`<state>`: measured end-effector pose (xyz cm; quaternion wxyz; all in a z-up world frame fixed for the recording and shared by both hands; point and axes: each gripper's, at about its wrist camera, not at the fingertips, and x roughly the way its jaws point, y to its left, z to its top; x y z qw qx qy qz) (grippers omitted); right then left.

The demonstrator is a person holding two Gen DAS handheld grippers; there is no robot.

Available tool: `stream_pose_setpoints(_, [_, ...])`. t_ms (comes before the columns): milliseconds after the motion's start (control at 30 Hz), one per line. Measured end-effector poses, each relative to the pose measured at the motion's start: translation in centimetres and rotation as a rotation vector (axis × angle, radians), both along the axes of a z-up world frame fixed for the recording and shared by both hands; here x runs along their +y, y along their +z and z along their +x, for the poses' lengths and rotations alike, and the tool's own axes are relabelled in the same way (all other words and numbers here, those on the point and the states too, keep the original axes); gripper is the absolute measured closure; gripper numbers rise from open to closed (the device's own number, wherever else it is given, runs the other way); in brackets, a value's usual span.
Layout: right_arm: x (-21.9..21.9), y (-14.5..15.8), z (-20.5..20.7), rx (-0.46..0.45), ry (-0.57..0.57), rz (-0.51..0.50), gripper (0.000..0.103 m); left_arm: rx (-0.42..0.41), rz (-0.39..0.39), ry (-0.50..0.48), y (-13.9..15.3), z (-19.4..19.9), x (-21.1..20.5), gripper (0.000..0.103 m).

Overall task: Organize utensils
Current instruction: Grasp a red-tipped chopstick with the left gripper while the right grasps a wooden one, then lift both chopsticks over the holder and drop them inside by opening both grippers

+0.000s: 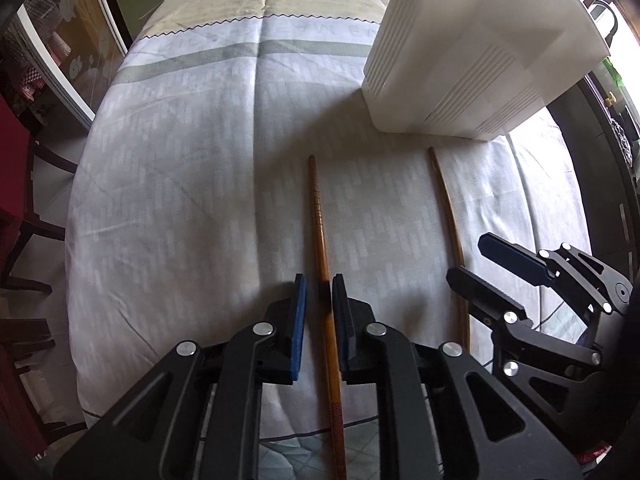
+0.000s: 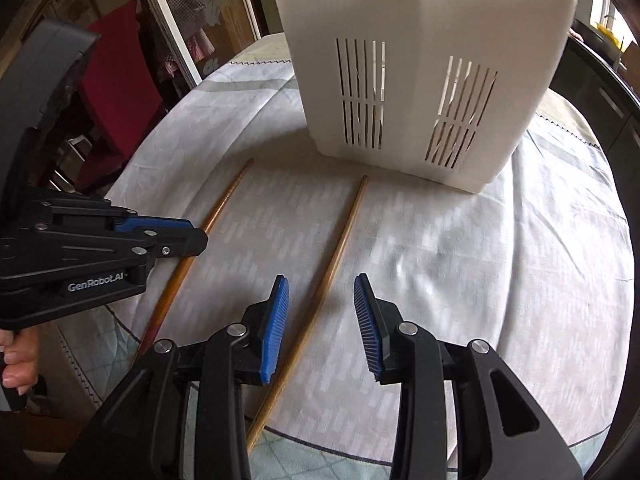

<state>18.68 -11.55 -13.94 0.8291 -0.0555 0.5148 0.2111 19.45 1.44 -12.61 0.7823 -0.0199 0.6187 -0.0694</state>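
Observation:
Two brown wooden chopsticks lie side by side on the cloth-covered table. My left gripper [image 1: 319,286] straddles the left chopstick [image 1: 320,224], its blue pads a little apart on either side of it, not clamped. The right chopstick [image 1: 448,208] lies under my right gripper [image 1: 470,256]. In the right wrist view my right gripper [image 2: 322,288] is open wide above the right chopstick [image 2: 340,248]; the left chopstick [image 2: 224,204] runs under my left gripper [image 2: 192,236]. A white slotted utensil holder [image 2: 420,60] stands upright beyond the chopstick tips; it also shows in the left wrist view [image 1: 472,48].
The table wears a white and grey patterned cloth [image 1: 192,168]. Dark chairs [image 1: 28,208] and a glass cabinet door [image 1: 60,40] stand at the left. A red chair [image 2: 120,64] is behind the left gripper. A dark counter [image 2: 608,92] runs along the right.

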Motion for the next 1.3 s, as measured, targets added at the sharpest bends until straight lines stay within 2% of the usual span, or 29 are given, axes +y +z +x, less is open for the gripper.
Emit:
stream_pose_setpoints(167, [1.9,-0.9,-0.2,-0.026,0.010,-0.085,0.068,0.005,-0.008,-0.008,-0.1,0.7,0.6,0.088])
stream_pose_setpoints(300, [2.3,-0.9,0.0,-0.015,0.053,-0.099,0.077,0.015,-0.004,-0.018,0.0,0.3,0.9,0.081])
stream_pose_setpoints(367, [2.0,-0.8,0.2,-0.004,0.069,-0.100,0.085,0.019,-0.001,-0.024,-0.2,0.6,-0.2,0.075])
stream_pose_setpoints(433, [1.0,-0.6,0.7,0.013,0.067,-0.105,0.093,0.022,0.009,-0.029,-0.2,0.5,-0.5,0.074])
stream_pose_setpoints(600, [-0.5,-0.4,1.0,0.018,0.073,-0.127,0.096,0.027,0.036,-0.039,-0.3,0.7,-1.6,0.074])
stream_pose_setpoints(633, [-0.7,-0.4,1.0,0.019,0.073,-0.131,0.096,0.027,0.041,-0.042,-0.3,0.8,-1.7,0.074])
stream_pose_setpoints(767, [-2.2,-0.1,1.0,0.012,0.058,-0.129,0.096,0.031,0.047,-0.044,-0.5,1.2,-2.5,0.096])
stream_pose_setpoints(967, [-5.8,2.5,0.0,-0.027,0.008,-0.005,0.096,0.011,0.024,-0.028,0.3,1.3,-2.1,0.096])
stream_pose_setpoints(1200, [-11.6,7.9,-3.0,-0.145,-0.063,0.204,0.096,-0.152,0.008,-0.046,5.9,-0.5,-1.5,0.096])
stream_pose_setpoints(1300, [-13.5,9.9,-4.4,-0.200,-0.090,0.253,0.096,-0.221,0.000,-0.054,8.6,-1.6,-1.7,0.097])
